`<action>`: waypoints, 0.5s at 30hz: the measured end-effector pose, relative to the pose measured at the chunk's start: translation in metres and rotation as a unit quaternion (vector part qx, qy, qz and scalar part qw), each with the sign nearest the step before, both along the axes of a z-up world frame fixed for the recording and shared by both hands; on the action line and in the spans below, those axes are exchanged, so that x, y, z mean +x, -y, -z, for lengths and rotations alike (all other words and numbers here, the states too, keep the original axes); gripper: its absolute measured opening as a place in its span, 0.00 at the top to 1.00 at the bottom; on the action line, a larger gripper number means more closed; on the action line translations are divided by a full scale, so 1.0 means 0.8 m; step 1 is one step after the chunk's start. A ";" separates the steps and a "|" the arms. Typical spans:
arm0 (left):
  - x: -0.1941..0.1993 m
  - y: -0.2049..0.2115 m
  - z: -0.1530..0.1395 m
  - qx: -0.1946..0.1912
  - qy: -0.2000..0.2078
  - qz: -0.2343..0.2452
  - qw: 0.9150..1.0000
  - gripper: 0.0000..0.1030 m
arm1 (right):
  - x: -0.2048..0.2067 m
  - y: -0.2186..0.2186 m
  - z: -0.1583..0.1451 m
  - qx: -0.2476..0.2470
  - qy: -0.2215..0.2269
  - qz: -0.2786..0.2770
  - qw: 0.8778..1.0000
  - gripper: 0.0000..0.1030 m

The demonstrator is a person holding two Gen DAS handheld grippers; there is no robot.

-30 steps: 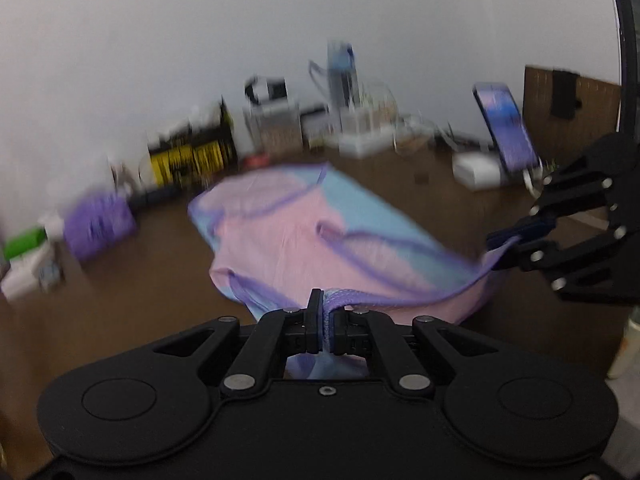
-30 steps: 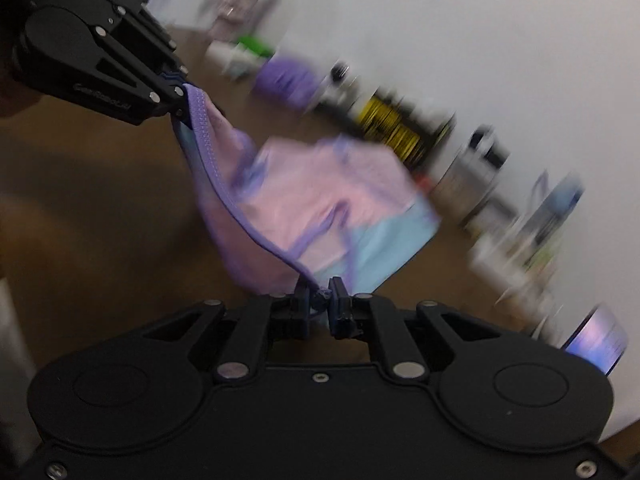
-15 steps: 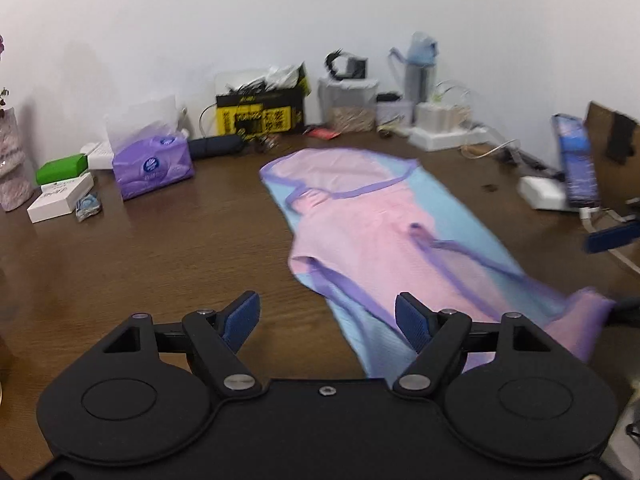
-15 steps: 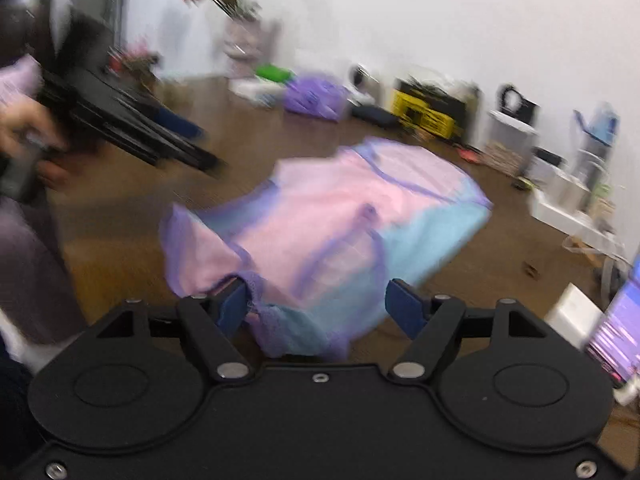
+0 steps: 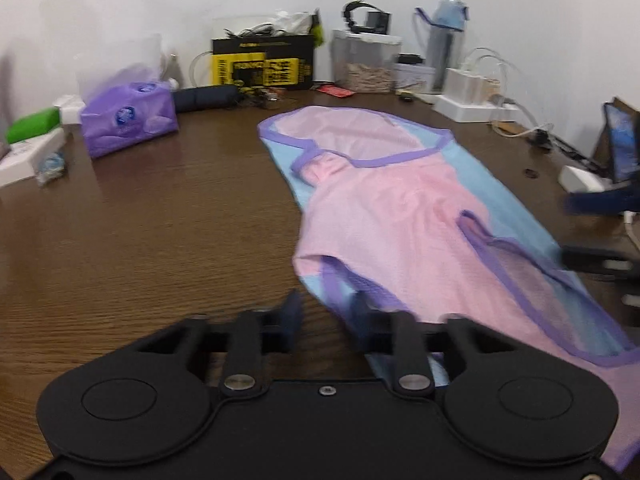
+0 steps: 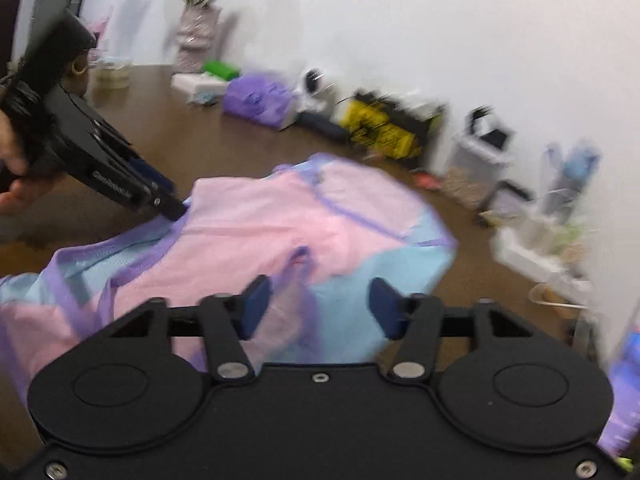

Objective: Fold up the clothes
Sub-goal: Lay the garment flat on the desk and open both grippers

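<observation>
A pink and light-blue garment [image 5: 400, 208] with purple trim lies spread on the brown table [image 5: 160, 220], running from the back to the near right. My left gripper [image 5: 326, 320] hangs just above its near left edge. Its jaws are closing, with only bare table and the hem's edge in the gap and nothing pinched. My right gripper [image 6: 320, 312] hovers over the garment [image 6: 280, 232] with its jaws closing, and the cloth lies loose below them. The left gripper [image 6: 168, 200], held by a hand [image 6: 12, 184], points at the cloth's far edge. The blurred right gripper [image 5: 592, 232] shows at the right.
Along the back wall stand a purple tissue pack [image 5: 128, 120], a yellow-black box [image 5: 264, 64], a clear container [image 5: 368, 60], a water bottle [image 5: 444, 40] and a white power strip [image 5: 476, 108]. A phone on a stand [image 5: 622, 148] is at the right, and a flower vase [image 6: 196, 36] at the far left corner.
A second ago both grippers were shut on the purple hem, holding the garment up. They opened wide and let go; the garment now lies flat, and both pairs of jaws have narrowed again.
</observation>
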State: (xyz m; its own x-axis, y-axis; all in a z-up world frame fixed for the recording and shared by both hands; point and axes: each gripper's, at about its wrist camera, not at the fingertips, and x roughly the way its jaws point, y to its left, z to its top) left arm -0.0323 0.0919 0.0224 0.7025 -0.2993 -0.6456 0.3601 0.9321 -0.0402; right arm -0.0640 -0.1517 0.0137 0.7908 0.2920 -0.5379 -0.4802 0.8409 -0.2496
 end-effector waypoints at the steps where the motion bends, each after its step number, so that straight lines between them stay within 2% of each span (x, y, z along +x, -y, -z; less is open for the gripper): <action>1: 0.000 -0.002 0.001 -0.001 0.000 -0.003 1.000 0.83 | 0.012 -0.007 0.004 -0.001 -0.007 -0.001 1.000 0.56; 2: 0.001 -0.003 0.002 -0.003 0.001 -0.006 1.000 0.91 | 0.024 -0.014 0.009 -0.007 -0.011 0.003 1.000 0.60; 4: -0.001 -0.006 0.002 0.004 0.009 -0.021 1.000 0.98 | 0.040 -0.016 0.018 -0.007 -0.020 0.013 1.000 0.70; 5: -0.001 -0.008 0.003 0.006 0.012 -0.030 0.999 0.98 | 0.043 -0.012 0.019 -0.002 -0.021 0.020 1.000 0.94; 8: -0.004 -0.018 0.003 -0.005 0.012 -0.056 0.998 0.98 | 0.049 0.001 0.022 0.014 -0.025 0.043 0.999 0.94; 10: -0.007 -0.024 0.003 -0.010 0.013 -0.071 0.997 0.99 | 0.041 0.014 0.019 0.023 -0.010 0.074 0.997 0.94; 15: -0.012 -0.020 0.003 -0.003 0.015 -0.079 0.997 0.99 | 0.048 0.075 0.025 0.089 -0.027 0.157 0.983 0.94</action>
State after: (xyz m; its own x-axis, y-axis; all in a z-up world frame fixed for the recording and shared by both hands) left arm -0.0422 0.1077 0.0201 0.7602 -0.1884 -0.6218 0.2109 0.9768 -0.0381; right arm -0.0255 -0.2119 -0.0061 0.8284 0.1318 -0.5444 -0.1985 0.9779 -0.0652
